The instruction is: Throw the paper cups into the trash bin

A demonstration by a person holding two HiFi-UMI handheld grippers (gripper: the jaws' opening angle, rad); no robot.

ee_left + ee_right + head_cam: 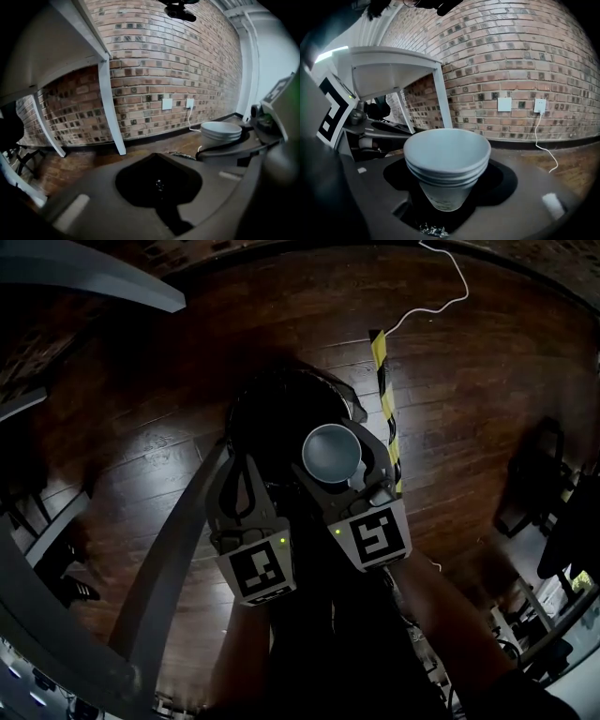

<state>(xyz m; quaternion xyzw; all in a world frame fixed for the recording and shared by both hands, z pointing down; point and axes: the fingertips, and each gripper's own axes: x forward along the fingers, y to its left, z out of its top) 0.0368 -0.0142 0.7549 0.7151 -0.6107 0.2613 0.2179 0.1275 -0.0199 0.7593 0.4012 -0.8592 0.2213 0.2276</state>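
The stack of paper cups [331, 452] sits upright between the jaws of the right gripper [343, 474], which are clamped on its sides below the rims. The stack hangs over the dark round trash bin [272, 409], judged from the head view. No cup is released yet: the drop remains to be done. The left gripper [246, 489] is just beside the right, jaws apart, nothing between them. Both grippers point forward and down toward the wooden floor [487, 381], side by side
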